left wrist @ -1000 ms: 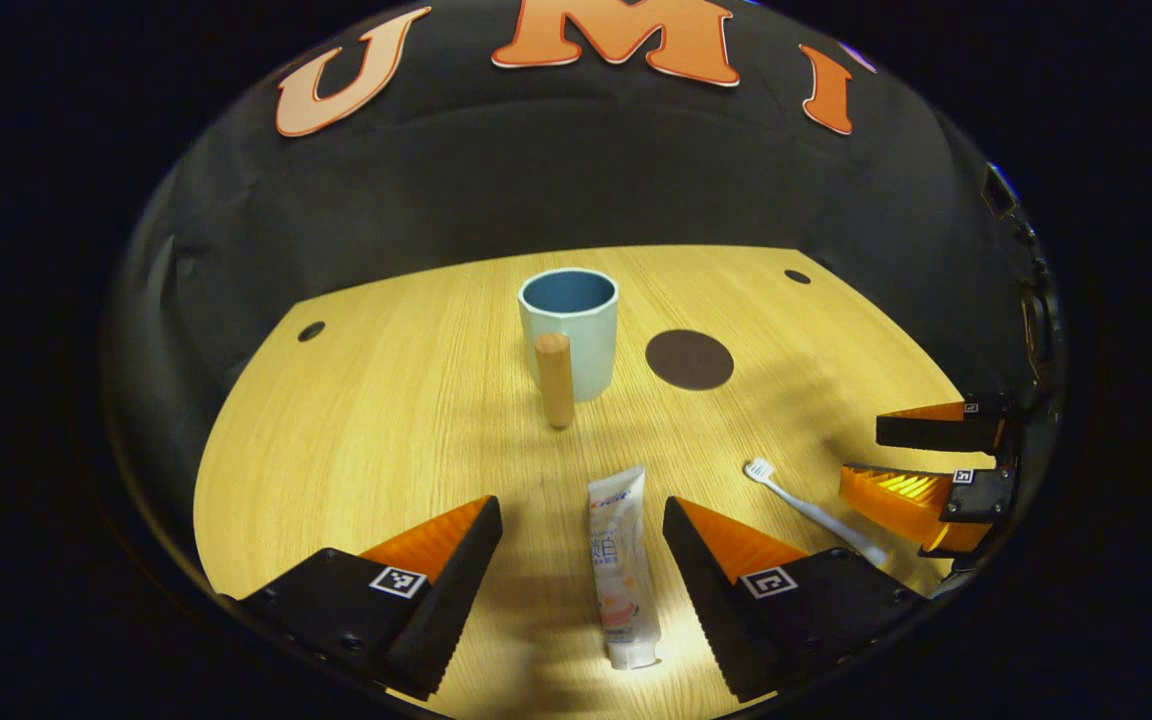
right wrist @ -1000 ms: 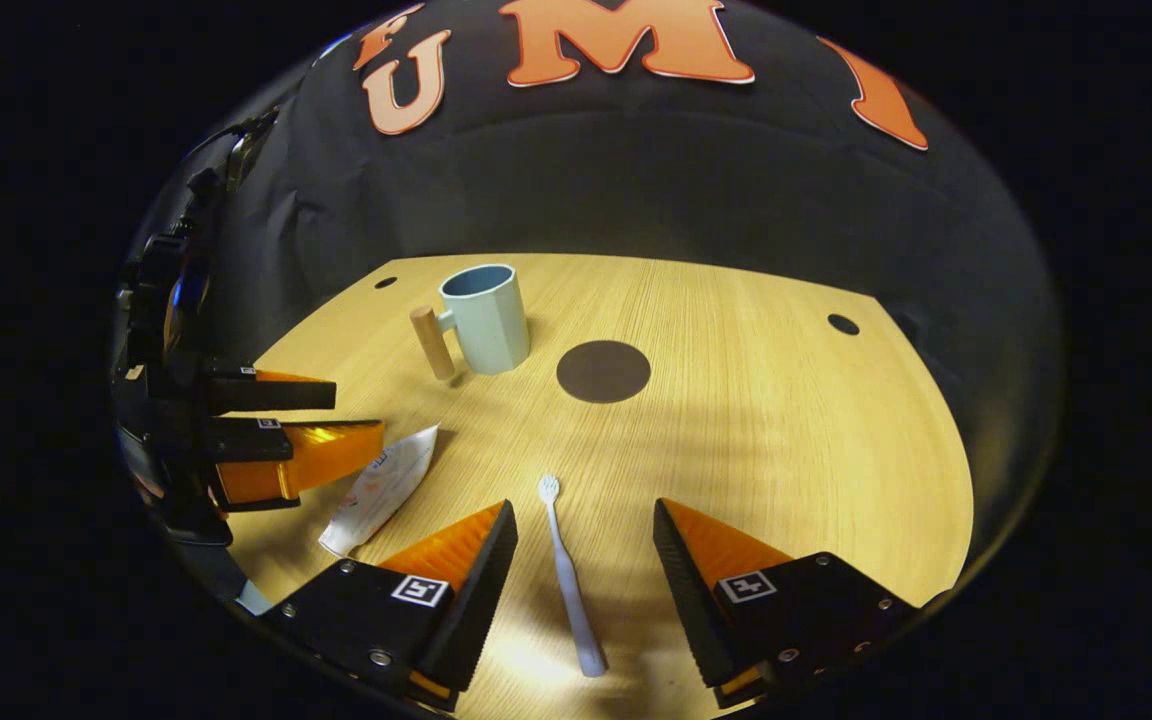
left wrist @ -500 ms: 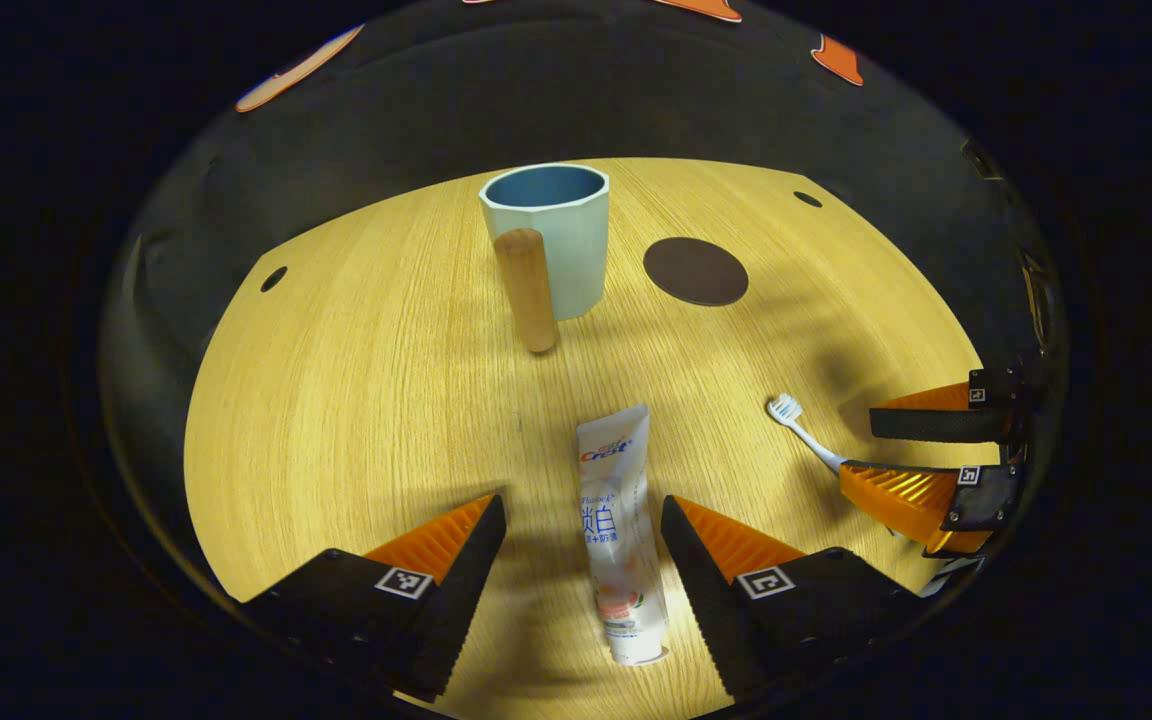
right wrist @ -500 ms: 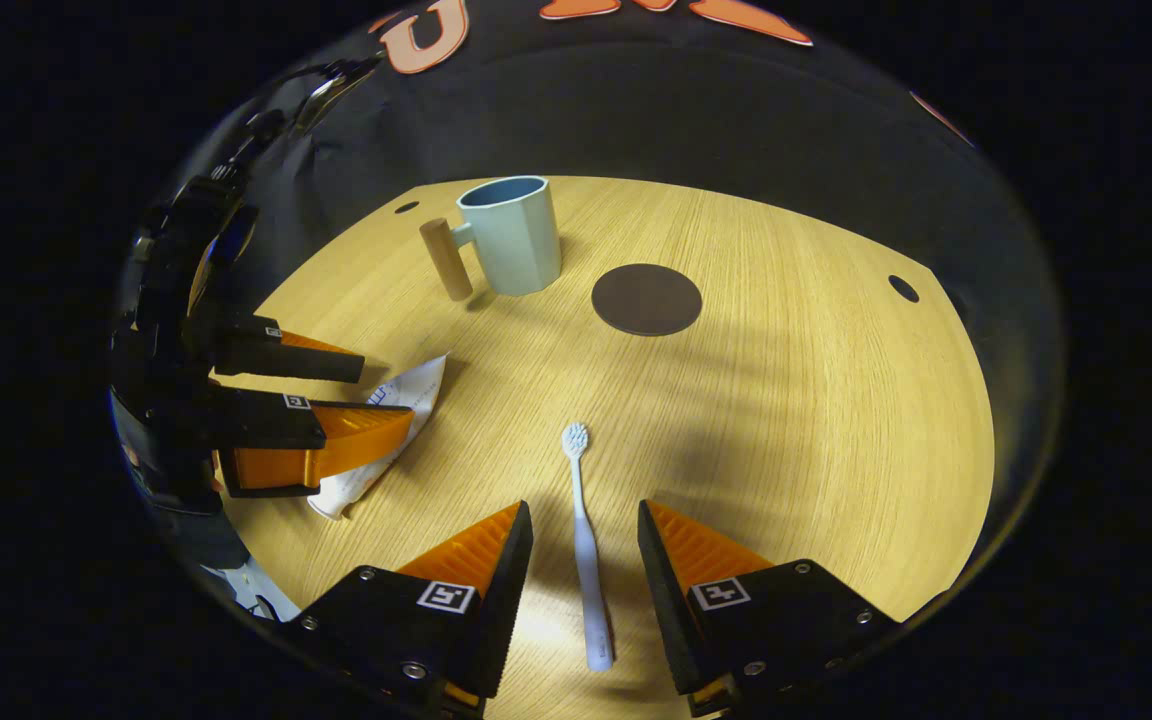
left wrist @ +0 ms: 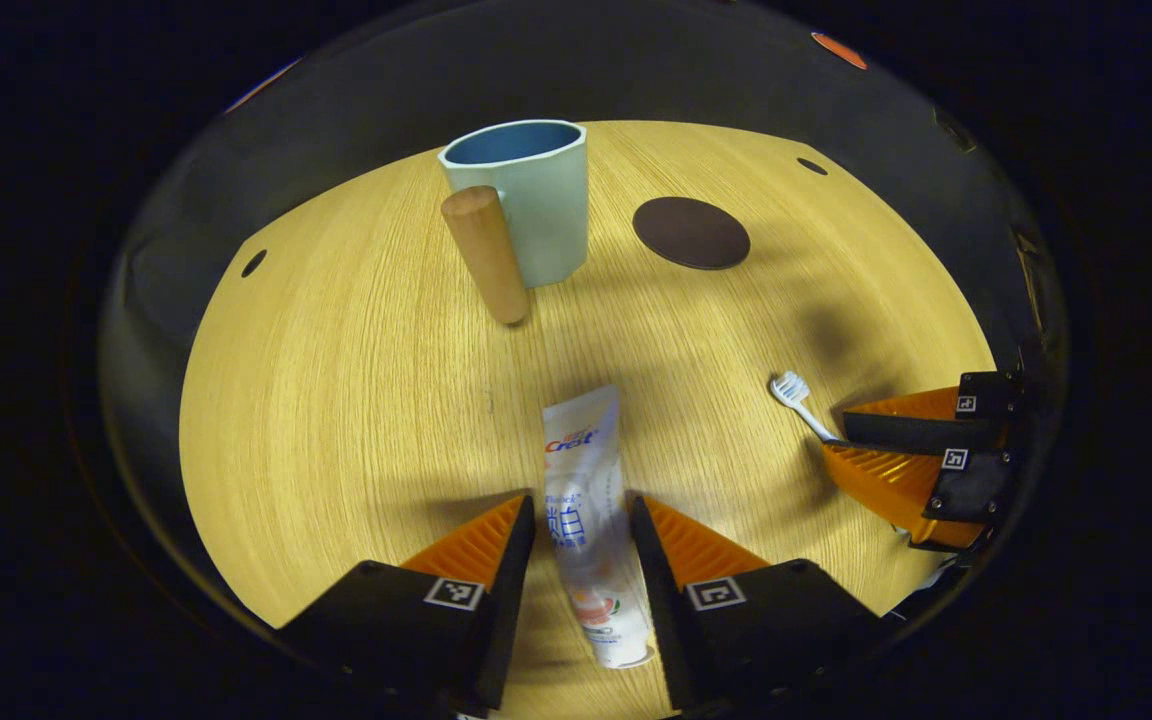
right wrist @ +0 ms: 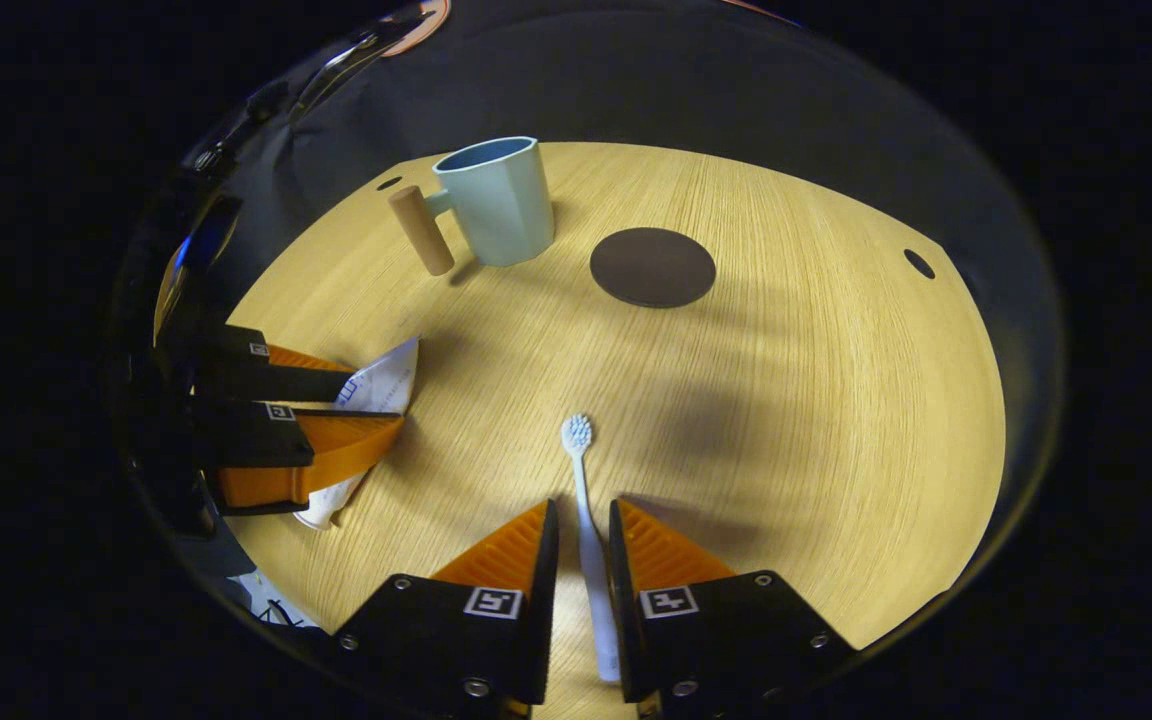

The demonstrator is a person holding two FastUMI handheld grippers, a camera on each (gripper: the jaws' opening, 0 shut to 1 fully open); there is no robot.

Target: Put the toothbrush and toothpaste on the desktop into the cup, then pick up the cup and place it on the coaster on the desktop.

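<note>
The toothpaste tube (left wrist: pixel 584 500) lies flat on the wooden desktop (left wrist: pixel 356 380), cap end toward me, and my left gripper (left wrist: pixel 584 520) is shut on it with both fingers against its sides. The white toothbrush (right wrist: pixel 584 500) lies with its bristles pointing away. My right gripper (right wrist: pixel 584 525) straddles its handle, narrowly open, with a sliver of table showing on each side. The pale blue cup (left wrist: pixel 526 200) with a wooden handle (left wrist: pixel 484 252) stands upright at the far side. The dark round coaster (left wrist: pixel 691 232) lies to its right. Cup (right wrist: pixel 496 200) and coaster (right wrist: pixel 652 267) also appear in the right gripper view.
The other gripper shows at each view's edge: the right gripper (left wrist: pixel 836 442) over the toothbrush (left wrist: pixel 798 398), the left gripper (right wrist: pixel 396 405) over the toothpaste (right wrist: pixel 381 380). Small dark holes (left wrist: pixel 253 263) mark the desktop's far corners. Black cloth walls ring the table.
Both grippers have lowered and moved forward over their objects, and both have narrowed. The left fingers have come onto the toothpaste; the right fingers have drawn in beside the toothbrush handle.
</note>
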